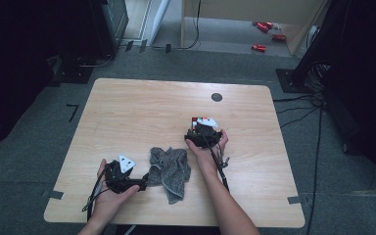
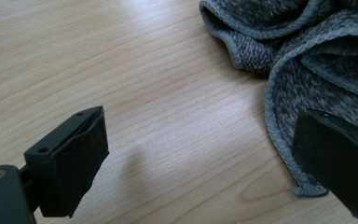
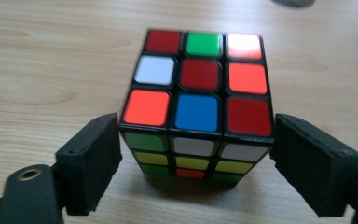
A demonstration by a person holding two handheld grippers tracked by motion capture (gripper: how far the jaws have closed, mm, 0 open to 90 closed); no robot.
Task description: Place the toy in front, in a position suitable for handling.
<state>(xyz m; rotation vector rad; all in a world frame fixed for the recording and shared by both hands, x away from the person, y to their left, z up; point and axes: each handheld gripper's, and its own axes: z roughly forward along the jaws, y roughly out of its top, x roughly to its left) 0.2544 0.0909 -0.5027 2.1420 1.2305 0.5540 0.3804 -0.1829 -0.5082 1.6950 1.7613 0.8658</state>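
A scrambled colour cube (image 3: 198,93) stands on the wooden table (image 3: 51,70), right of centre in the high view (image 1: 196,120). My right gripper (image 3: 198,126) reaches it from the near side, one jaw on each side of the cube's front part, and the pads touch its two flanks. A crumpled grey cloth (image 1: 171,169) lies near the front middle of the table (image 1: 127,112). My left gripper (image 1: 144,183) rests just left of the cloth. In the left gripper view it (image 2: 205,121) is wide open over bare wood, with the far jaw lying over the hem of the cloth (image 2: 307,60).
A small black round mark (image 1: 217,97) sits near the table's far edge. Beyond the table on the floor lie several red objects (image 1: 264,27), and cables (image 1: 298,105) run on the right. Dark equipment stands at both back corners.
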